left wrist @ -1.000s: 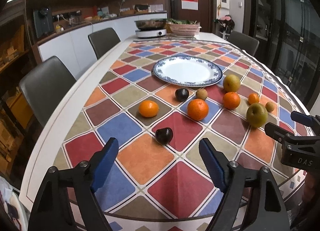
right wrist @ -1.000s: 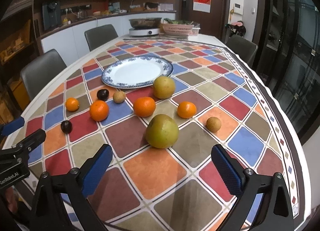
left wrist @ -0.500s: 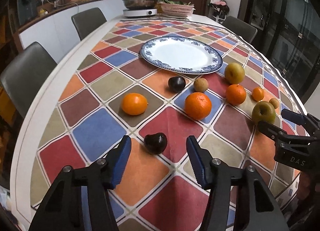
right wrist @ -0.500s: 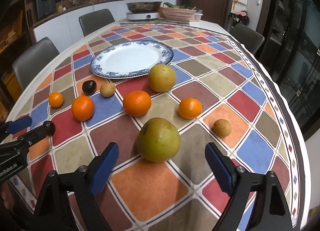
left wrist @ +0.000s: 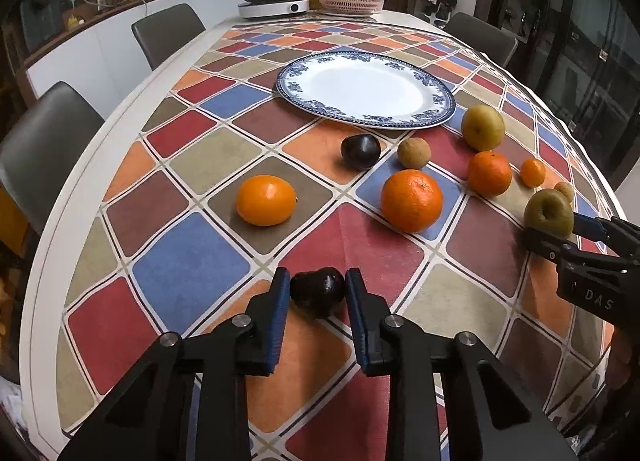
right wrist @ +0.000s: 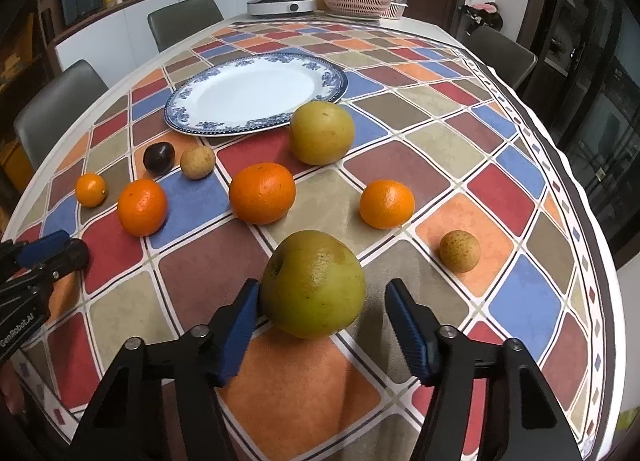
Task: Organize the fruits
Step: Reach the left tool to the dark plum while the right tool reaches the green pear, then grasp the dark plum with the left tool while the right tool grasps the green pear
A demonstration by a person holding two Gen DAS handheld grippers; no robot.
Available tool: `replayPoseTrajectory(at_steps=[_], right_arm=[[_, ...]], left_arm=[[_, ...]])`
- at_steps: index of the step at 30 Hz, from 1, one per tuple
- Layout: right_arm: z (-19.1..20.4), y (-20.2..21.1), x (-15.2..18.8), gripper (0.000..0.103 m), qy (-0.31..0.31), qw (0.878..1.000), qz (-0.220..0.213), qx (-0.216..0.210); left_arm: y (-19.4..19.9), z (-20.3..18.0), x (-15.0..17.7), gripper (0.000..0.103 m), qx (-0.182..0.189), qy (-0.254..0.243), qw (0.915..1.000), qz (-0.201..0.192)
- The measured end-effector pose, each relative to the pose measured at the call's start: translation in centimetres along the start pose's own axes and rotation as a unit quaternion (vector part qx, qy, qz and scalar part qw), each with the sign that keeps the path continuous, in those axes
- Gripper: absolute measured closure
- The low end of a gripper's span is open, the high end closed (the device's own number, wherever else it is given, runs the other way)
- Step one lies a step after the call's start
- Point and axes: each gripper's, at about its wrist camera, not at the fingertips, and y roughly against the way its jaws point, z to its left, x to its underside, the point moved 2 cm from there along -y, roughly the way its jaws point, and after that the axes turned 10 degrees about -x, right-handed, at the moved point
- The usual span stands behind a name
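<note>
Fruit lies scattered on the counter [left wrist: 192,281] near a blue-rimmed plate [left wrist: 366,91]. The left tool [left wrist: 316,291] has just closed on a dark plum [left wrist: 318,289], both pads pressing it. The right tool [right wrist: 322,301], jaws just closing, straddles a green pear [right wrist: 314,283]; its left pad touches, its right stands apart.

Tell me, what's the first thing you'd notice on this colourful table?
Probably the fruit scattered over the checked tablecloth, just in front of the big blue-rimmed plate, which has nothing on it. Nearest the cameras, the left gripper has closed on a small dark plum. The right gripper has been closing around a big green pear, with a gap showing at one pad.
</note>
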Motion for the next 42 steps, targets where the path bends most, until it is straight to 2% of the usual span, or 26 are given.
replayPoseTrajectory(at_steps=[2, 5, 14, 21, 31, 42], right_arm=[[0.0, -0.1, 0.0, 0.042, -0.001, 1.0, 0.003, -0.004], [0.1, -0.2, 0.0, 0.052, 0.002, 1.0, 0.004, -0.012], [0.3, 0.0, -0.1, 0.052, 0.006, 1.0, -0.005, -0.026], [1.3, 1.9, -0.9, 0.052, 0.033, 0.998, -0.038, -0.046], [2.3, 4.6, -4.7, 0.052, 0.055, 0.991, -0.074, -0.101], [2.5, 3.5, -10.3, 0.052, 0.08, 0.987, -0.081, -0.117]], left_arm=[[0.0, -0.1, 0.0, 0.075, 0.0, 0.0, 1.0, 0.0], [0.0, -0.1, 0.0, 0.075, 0.001, 0.0, 1.0, -0.002], [0.7, -0.4, -0.2, 0.075, 0.001, -0.009, 0.9998, -0.017], [2.9, -0.3, -1.2, 0.075, 0.009, -0.013, 0.9987, -0.048], [5.3, -0.5, -5.3, 0.075, 0.031, -0.026, 0.9942, -0.1], [3.7, -0.4, -11.0, 0.075, 0.047, -0.031, 0.9924, -0.11]])
